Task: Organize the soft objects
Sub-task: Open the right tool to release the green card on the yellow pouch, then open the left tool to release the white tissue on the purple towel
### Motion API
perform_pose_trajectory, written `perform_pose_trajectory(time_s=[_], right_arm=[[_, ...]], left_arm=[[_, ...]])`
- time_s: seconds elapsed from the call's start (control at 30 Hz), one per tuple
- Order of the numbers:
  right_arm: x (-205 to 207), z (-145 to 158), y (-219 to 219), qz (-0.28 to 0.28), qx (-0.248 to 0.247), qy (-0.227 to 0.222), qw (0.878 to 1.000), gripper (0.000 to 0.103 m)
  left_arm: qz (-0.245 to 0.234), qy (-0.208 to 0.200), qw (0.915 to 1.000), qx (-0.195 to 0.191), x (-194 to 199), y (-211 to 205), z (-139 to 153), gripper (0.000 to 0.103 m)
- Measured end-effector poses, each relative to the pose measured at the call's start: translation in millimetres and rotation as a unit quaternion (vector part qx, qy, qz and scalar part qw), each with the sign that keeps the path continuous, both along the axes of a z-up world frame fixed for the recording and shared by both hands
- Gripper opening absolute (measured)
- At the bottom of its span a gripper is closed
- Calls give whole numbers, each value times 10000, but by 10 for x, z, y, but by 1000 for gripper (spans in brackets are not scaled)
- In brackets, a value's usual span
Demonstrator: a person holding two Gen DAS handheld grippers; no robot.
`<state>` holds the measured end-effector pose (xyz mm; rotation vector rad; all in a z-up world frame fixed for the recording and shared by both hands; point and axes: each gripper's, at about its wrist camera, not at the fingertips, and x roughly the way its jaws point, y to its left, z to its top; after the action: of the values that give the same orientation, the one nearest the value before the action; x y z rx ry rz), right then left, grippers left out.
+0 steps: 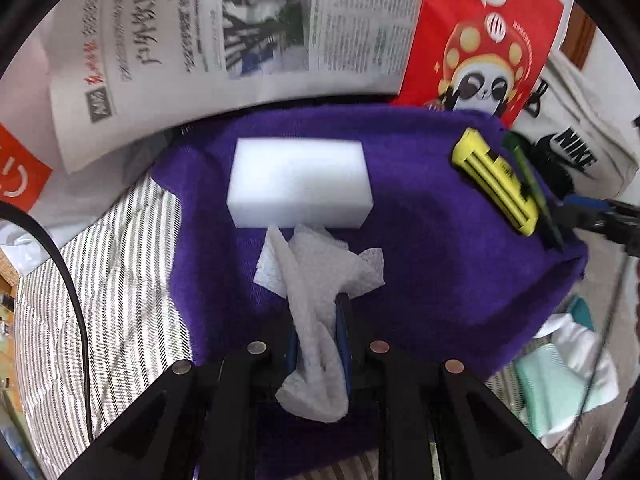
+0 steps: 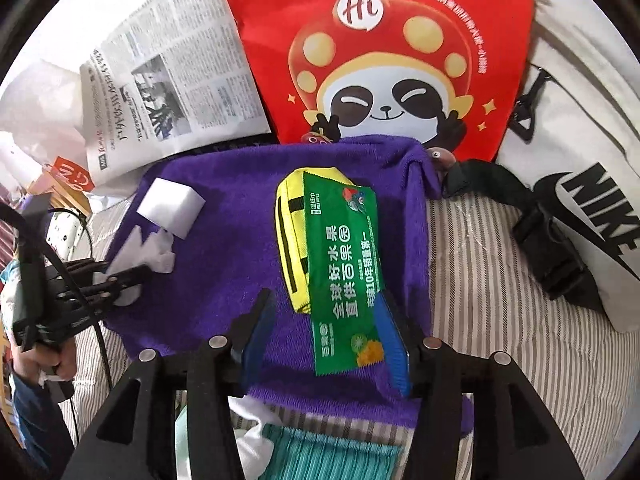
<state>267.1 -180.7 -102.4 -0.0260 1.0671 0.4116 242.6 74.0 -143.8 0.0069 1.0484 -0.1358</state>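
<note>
Crumpled white tissue (image 1: 316,292) pinched between the pressed-together fingers of the left hand-held gripper (image 1: 316,344), its free end just short of the white sponge block (image 1: 300,182) ahead. Both over the purple towel (image 1: 440,280); bare towel lies right of the tissue. Right hand-held gripper (image 2: 324,336) spread, jaws apart around the green wet-wipe packet (image 2: 344,264), which touches the right pad and leans on the yellow pouch (image 2: 290,240). Towel's far edge meets the newspaper (image 1: 200,40) and red panda bag (image 2: 380,60); striped bedsheet (image 2: 500,280) beyond its right edge.
</note>
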Motion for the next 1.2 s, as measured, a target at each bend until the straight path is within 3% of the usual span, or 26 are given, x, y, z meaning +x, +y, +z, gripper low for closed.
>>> perform_pose_trajectory(time_s=[0.1, 0.2, 0.27, 0.37, 0.43, 0.6, 0.73, 0.87, 1.1, 1.2], right_arm=[[-79, 24, -35, 37, 17, 11, 10000, 52], [-154, 49, -75, 30, -26, -48, 10000, 52], [-207, 62, -109, 9, -1, -67, 10000, 52], [-291, 59, -165, 20, 115, -3, 9999, 52], [-369, 71, -209, -3, 147, -32, 9999, 52], [-544, 94, -311, -75, 234, -53, 9997, 53], [-672, 107, -374, -123, 297, -40, 9995, 55], [-802, 128, -399, -120, 350, -19, 9993, 56], [-1035, 168, -398, -84, 364, -49, 9993, 56], [-1136, 198, -414, -67, 355, -96, 9993, 56]], left_arm=[[-35, -32, 9999, 90, -1, -33, 3, 19], [-70, -13, 10000, 24, 9, -56, 0, 26], [-140, 32, 9998, -97, 7, -78, 0, 43], [-200, 120, 9997, -72, -27, -157, -7, 59], [-193, 134, 9997, 86, -75, -219, -17, 60], [-53, 183, 9998, 55, -203, -190, 73, 61], [22, 133, 9997, 222, -319, -155, 165, 68], [82, 92, 9998, 167, -465, -77, 281, 68], [115, 80, 9988, 473, -711, -22, 365, 69], [142, -10, 9994, 324, -840, 15, 418, 69]])
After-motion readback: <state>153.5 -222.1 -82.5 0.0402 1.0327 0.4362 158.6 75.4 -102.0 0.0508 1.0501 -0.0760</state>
